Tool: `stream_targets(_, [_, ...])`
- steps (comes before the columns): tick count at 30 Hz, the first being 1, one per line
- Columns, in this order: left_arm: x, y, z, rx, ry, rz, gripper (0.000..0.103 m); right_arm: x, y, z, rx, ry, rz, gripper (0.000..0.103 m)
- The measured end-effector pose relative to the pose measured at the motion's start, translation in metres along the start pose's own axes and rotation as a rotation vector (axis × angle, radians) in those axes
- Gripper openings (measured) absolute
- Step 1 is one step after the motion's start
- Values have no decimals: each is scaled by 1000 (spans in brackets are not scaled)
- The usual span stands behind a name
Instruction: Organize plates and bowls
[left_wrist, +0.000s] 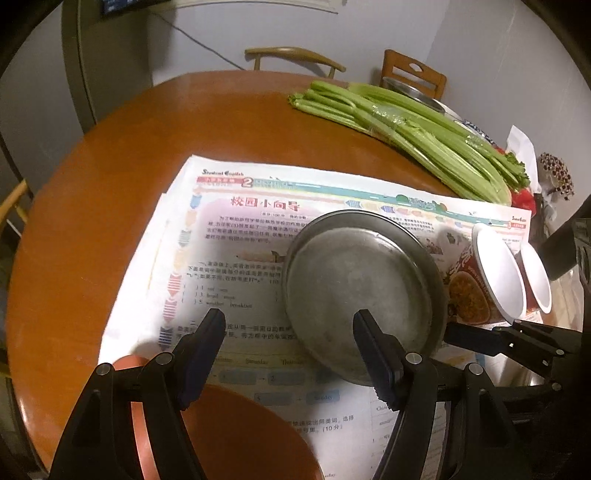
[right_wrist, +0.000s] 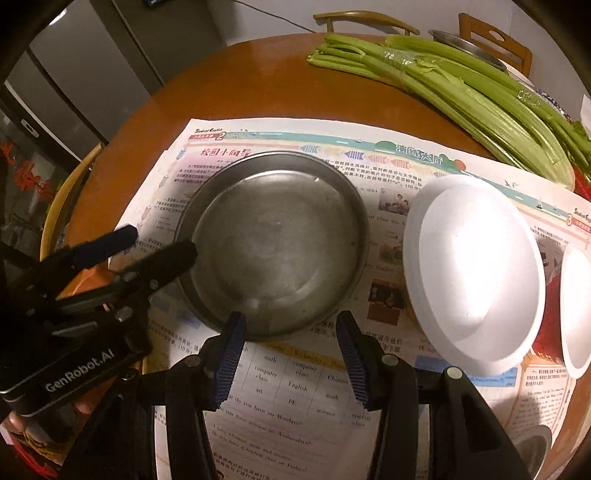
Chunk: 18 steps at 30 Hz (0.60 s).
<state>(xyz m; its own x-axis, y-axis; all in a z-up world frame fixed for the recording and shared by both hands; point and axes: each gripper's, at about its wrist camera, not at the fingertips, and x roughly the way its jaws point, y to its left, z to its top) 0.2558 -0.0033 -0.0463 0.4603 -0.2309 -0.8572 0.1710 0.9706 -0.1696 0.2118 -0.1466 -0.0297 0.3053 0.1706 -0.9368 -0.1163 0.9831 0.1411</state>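
Note:
A round metal plate (left_wrist: 364, 291) (right_wrist: 275, 242) lies on the newspaper in the middle of the table. Two white paper bowls with red printed sides stand to its right: the nearer one (left_wrist: 493, 275) (right_wrist: 471, 271) and a second one (left_wrist: 535, 280) (right_wrist: 576, 314) behind it. An orange-brown plate (left_wrist: 240, 435) lies under my left gripper. My left gripper (left_wrist: 288, 325) is open and empty, just left of the metal plate's near rim; it also shows in the right wrist view (right_wrist: 159, 242). My right gripper (right_wrist: 290, 325) is open and empty at the plate's near edge; one finger shows in the left view (left_wrist: 476, 338).
The newspaper (left_wrist: 236, 240) (right_wrist: 295, 387) covers the near half of the round wooden table (left_wrist: 129, 155). A celery bunch (left_wrist: 406, 129) (right_wrist: 461, 85) lies at the far right with a metal bowl (left_wrist: 413, 92) (right_wrist: 469, 48) behind it. Chairs (left_wrist: 295, 57) stand at the far edge.

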Motion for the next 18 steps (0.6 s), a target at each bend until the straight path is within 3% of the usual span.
stream_targets(6, [15,5,1,-18,37,18,73,5,-7,4,13,10,-5,50])
stream_targets(12, [22,5,1,-29,50,-1,65,10,-8,9,22,-1,-20,50])
stream_targets(16, [23,1,2,-11,45,3,43,11,-7,13,20,-5,-12,50])
stream_targets(18, [23,-2,2,-5,49,3,32,13,-5,14,16,-4,-15,43])
